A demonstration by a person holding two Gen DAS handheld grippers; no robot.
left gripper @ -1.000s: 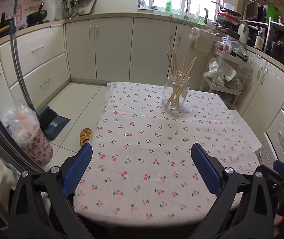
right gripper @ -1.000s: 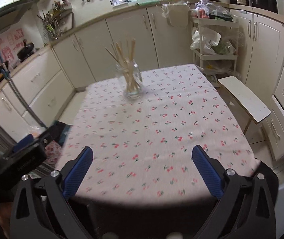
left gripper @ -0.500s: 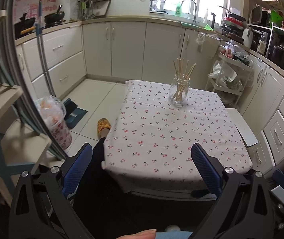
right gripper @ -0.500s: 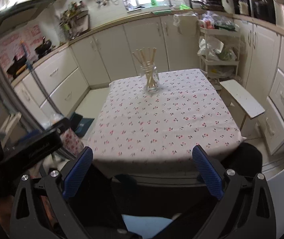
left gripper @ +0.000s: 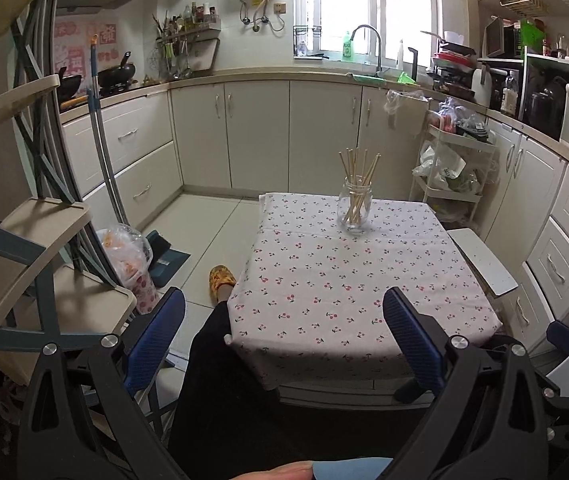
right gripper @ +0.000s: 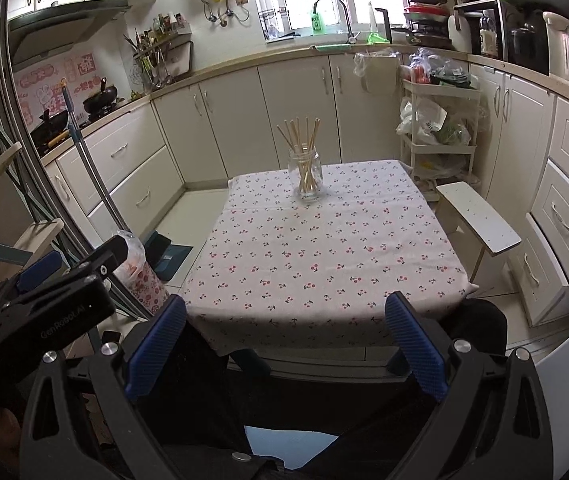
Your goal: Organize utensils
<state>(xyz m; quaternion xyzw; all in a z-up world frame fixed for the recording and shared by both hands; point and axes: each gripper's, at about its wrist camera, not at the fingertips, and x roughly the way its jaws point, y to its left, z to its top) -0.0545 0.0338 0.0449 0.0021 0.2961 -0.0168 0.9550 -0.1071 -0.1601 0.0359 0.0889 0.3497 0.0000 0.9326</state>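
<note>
Chopsticks (left gripper: 358,184): a bundle standing near-upright, tips fanned, inside a glass jar (right gripper: 305,178) on the far half of the cloth-covered worktop (left gripper: 348,292). Nothing else lies on the cloth. Left gripper (left gripper: 284,344) and right gripper (right gripper: 284,344): both released, jaws wide, empty, short of the near edge. The jar lies straight ahead, well apart; neither is clearly nearer.

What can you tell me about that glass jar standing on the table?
The glass jar is clear, rounded and lidless, standing upright near the far end of the table, on the cherry-print tablecloth. It holds a bunch of pale wooden chopsticks that fan out above its mouth. Nothing else touches it; both hand-held grippers are far back, off the near edge.
</note>
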